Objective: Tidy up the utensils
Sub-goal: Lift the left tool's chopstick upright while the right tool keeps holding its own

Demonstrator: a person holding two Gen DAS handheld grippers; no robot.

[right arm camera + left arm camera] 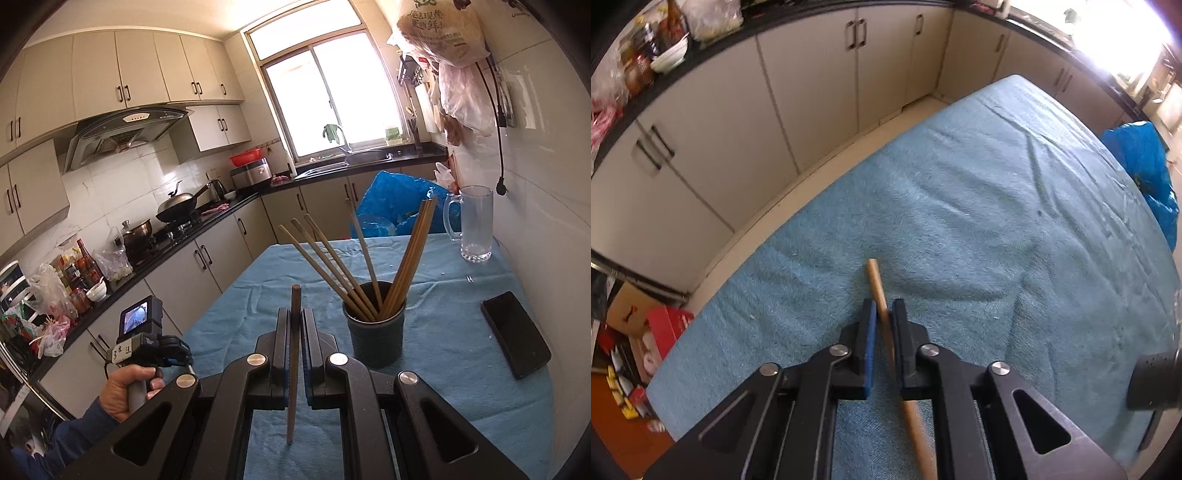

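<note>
Left gripper point(884, 308) clamps a light wooden chopstick point(877, 284) over teal tablecloth point(960, 221). Right gripper point(294, 314) clamps a darker brown chopstick point(295, 295), left of the dark cylindrical holder point(376, 332).

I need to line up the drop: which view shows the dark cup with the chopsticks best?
The right wrist view. The dark cup stands whole on the blue cloth, just right of the right gripper, with its chopsticks fanned out. The left wrist view shows no cup, only cloth and the one chopstick in its jaws.
</note>
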